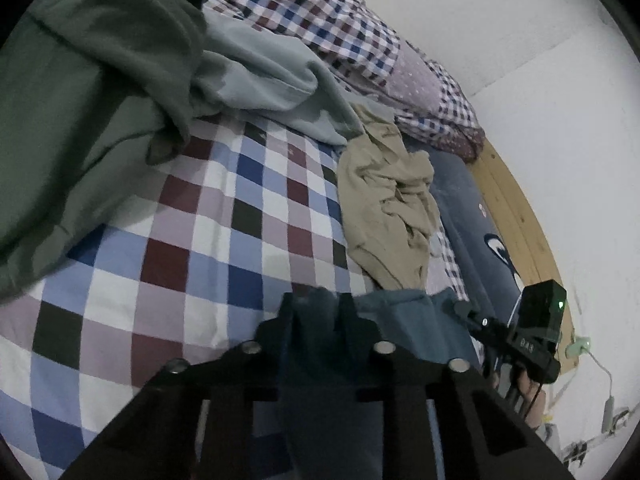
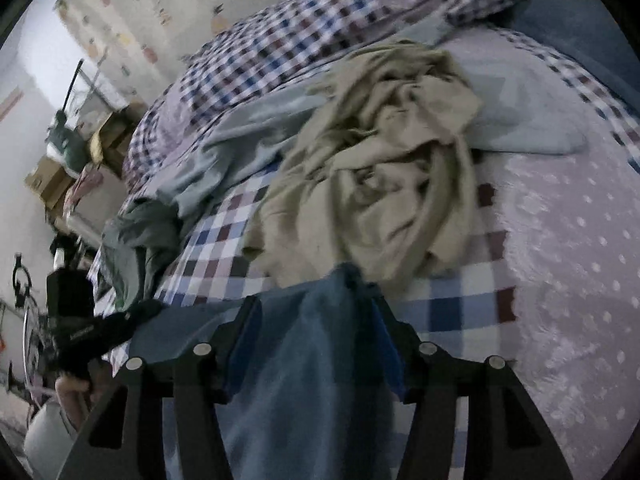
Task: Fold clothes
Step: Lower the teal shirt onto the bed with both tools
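Observation:
A dark blue garment [image 1: 404, 320] is stretched between my two grippers above the checked bedspread [image 1: 200, 240]. My left gripper [image 1: 318, 300] is shut on one edge of it, with the cloth bunched between its fingers. My right gripper [image 2: 316, 300] is shut on the other edge of the blue garment [image 2: 288, 360], which drapes down over its jaws. Each gripper also shows in the other's view: the right gripper [image 1: 460, 308] at the lower right, the left gripper [image 2: 148, 308] at the lower left. A crumpled beige garment [image 1: 388, 204] [image 2: 380, 160] lies just beyond the blue one.
A green garment [image 1: 80, 100] [image 2: 140, 240] and a pale grey-blue one [image 1: 264, 68] [image 2: 240, 140] lie heaped on the bed. A checked quilt [image 1: 320, 12] is bunched at the far side. A dark blue pillow [image 1: 472, 216] rests against the wooden bed frame [image 1: 516, 208]. Cardboard boxes [image 2: 52, 180] stand beside the bed.

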The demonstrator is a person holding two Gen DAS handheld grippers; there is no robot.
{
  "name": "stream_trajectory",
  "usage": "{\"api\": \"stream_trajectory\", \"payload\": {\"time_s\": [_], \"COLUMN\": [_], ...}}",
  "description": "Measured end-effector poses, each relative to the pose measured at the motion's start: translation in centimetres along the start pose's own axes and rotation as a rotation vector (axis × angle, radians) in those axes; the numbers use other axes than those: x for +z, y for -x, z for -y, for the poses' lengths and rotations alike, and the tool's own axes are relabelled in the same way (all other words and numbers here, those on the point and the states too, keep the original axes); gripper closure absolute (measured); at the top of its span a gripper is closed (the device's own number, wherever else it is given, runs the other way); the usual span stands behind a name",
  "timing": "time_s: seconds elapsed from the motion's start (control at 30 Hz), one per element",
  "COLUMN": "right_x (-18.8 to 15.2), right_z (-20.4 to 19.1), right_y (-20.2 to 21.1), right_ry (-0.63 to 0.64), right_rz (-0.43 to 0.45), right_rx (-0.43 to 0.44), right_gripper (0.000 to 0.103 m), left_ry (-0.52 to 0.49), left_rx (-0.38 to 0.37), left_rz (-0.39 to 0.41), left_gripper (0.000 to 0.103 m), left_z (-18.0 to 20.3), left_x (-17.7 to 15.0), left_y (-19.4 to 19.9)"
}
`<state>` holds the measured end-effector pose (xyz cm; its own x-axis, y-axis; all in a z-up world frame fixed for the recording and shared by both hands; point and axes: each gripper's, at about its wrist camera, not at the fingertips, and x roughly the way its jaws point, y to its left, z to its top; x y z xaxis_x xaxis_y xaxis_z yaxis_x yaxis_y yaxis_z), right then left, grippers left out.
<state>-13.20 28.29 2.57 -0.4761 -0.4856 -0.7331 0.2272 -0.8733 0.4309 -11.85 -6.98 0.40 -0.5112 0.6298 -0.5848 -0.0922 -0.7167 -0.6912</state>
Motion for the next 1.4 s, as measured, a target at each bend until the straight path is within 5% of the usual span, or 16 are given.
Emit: {"api": "stream_trajectory", "payload": {"time_s": [0.03,0.07,0.1,0.23,0.4,0.53,0.63,0.73,0.83,0.9,0.97,1.1,1.23,1.4], "right_x": [-0.2,-0.4,-0.6,-0.3,0.3,0.4,0.1,0.0,0.5,0.7,0.9,0.6,-0.5,-2.0], "right_z": [-0.5,-0.8,-0.9,-0.8,-3.4,-3.5,-1.2,0.2,0.2,-0.2,-1.4,-5.2,-7.2,-5.7], "right_y": [-0.7,-1.2,-1.6,0.0,4.5,2.0,-1.4,-2.5,0.0,1.7,2.9,2.3,-0.9,-5.2], "right_ry": [0.029,0.052,0.068,0.070,0.160,0.179,0.126,0.085,0.046,0.012,-0.007,0.035,0.124,0.187], "right_rz": [-0.020,-0.034,-0.040,0.042,0.289,0.260,0.164,0.145,0.231,0.265,0.285,0.251,0.181,0.044], "right_rx": [-0.013,-0.040,-0.069,-0.105,-0.202,-0.264,-0.319,-0.443,-0.543,-0.493,-0.392,-0.175,-0.169,-0.269], "right_gripper": [0.058,0.085,0.094,0.096,0.099,0.099,0.099,0.081,0.077,0.072,0.057,0.046,0.035,0.034], "left_ry": [-0.001,-0.001,-0.002,0.000,-0.018,-0.033,-0.022,-0.012,-0.010,0.004,-0.032,-0.129,-0.250,-0.409], "left_rx": [0.004,0.008,0.011,0.009,0.028,0.044,0.112,0.177,0.233,0.257,0.218,0.122,0.095,0.362], "left_rz": [0.005,0.009,0.014,0.060,0.123,0.173,0.138,0.114,0.168,0.213,0.228,0.224,0.172,0.071], "left_gripper": [0.091,0.094,0.095,0.097,0.098,0.098,0.096,0.079,0.057,0.050,0.042,0.020,0.018,0.018], "left_z": [0.0,-0.1,-0.1,0.0,0.4,0.7,-0.1,-0.6,-0.7,-0.5,1.0,5.0,8.5,8.9], "left_x": [0.0,0.0,0.0,0.1,0.2,0.3,0.1,0.1,0.5,0.9,1.0,0.4,-1.6,-4.1], "left_y": [-0.1,-0.1,-0.2,0.3,0.8,1.3,0.3,-0.3,1.1,2.3,2.8,2.9,0.8,-4.4]}}
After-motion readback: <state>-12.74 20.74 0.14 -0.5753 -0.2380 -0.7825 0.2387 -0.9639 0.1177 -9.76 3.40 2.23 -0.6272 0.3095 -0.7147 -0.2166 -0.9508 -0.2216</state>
